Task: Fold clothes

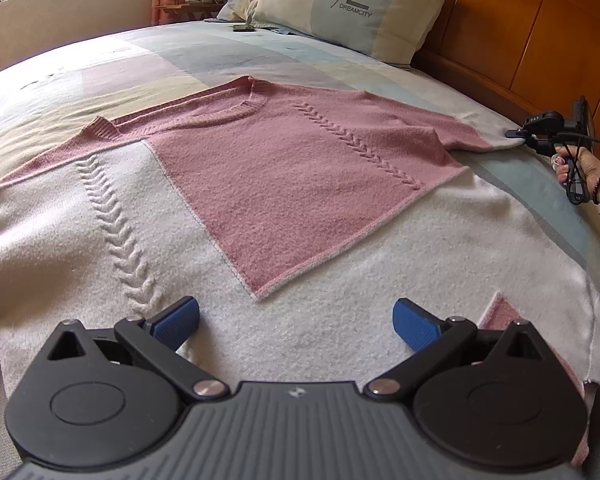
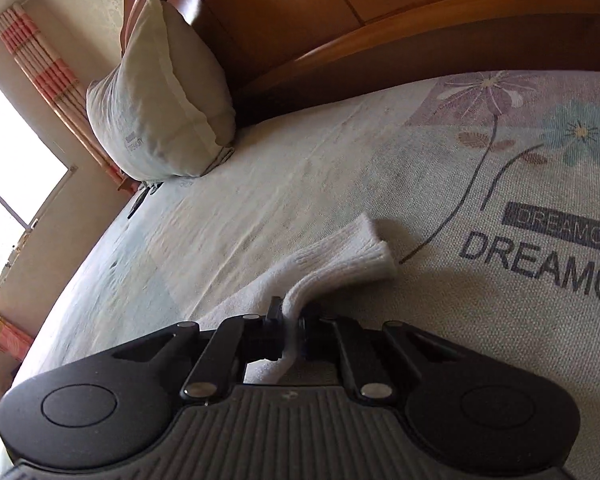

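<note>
A pink and white knit sweater (image 1: 268,176) lies spread flat on the bed, neck toward the pillows, with its left sleeve folded across the chest. My left gripper (image 1: 296,322) hovers open over the white hem, its blue pads wide apart with nothing between them. At the far right of the left wrist view, a hand holds my right gripper (image 1: 518,134) at the tip of the right sleeve. In the right wrist view that gripper (image 2: 292,316) is shut on the white ribbed sleeve cuff (image 2: 340,258), which sticks out past the fingers onto the bedsheet.
Pillows (image 1: 352,4) lean on the wooden headboard (image 1: 520,40) at the back. A small dark object (image 1: 244,29) lies on the sheet near them. The patterned bedsheet (image 2: 260,184) stretches around the sweater. A window and curtain (image 2: 40,72) stand beyond the bed.
</note>
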The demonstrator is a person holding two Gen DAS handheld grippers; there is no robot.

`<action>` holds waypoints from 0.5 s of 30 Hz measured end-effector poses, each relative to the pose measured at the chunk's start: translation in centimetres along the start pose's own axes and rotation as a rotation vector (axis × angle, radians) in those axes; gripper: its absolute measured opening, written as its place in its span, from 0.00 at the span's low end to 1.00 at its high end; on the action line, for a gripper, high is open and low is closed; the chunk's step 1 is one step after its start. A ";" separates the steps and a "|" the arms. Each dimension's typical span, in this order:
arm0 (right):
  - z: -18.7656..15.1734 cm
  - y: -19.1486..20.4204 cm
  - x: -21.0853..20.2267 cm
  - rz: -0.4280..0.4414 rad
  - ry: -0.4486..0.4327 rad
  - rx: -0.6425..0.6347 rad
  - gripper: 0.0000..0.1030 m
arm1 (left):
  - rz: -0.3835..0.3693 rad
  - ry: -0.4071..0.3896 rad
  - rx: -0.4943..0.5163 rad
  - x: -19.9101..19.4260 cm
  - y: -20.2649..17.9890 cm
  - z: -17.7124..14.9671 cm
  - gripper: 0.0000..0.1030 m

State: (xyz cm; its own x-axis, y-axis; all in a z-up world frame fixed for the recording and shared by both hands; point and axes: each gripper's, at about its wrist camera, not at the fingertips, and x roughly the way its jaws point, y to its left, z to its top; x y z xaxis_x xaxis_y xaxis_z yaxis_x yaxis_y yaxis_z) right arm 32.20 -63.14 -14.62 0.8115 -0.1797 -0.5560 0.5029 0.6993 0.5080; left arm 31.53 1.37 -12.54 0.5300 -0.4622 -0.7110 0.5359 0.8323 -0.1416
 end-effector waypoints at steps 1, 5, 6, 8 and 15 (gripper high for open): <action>0.5 0.6 0.1 -0.014 -0.010 -0.029 0.10 | -0.001 -0.001 0.000 0.0 0.0 0.0 0.99; 2.6 2.1 0.5 -0.017 -0.076 -0.075 0.10 | -0.003 -0.004 -0.005 0.1 0.0 0.0 0.99; 3.0 2.4 0.7 -0.017 -0.084 -0.093 0.11 | -0.004 -0.003 -0.007 0.1 0.1 0.1 0.99; 3.2 3.0 1.0 -0.038 -0.077 -0.131 0.11 | -0.007 -0.002 -0.013 0.0 0.1 0.1 0.99; 1.2 1.9 -0.8 -0.273 -0.030 -0.099 0.28 | -0.021 0.003 -0.048 -0.4 0.5 0.2 0.99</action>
State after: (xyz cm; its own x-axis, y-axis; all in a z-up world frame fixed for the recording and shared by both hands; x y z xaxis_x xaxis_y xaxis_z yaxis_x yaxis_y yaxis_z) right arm 32.92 -62.47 -12.42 0.6590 -0.3898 -0.6433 0.6740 0.6857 0.2748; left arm 31.74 1.86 -12.21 0.5168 -0.4789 -0.7096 0.5148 0.8361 -0.1893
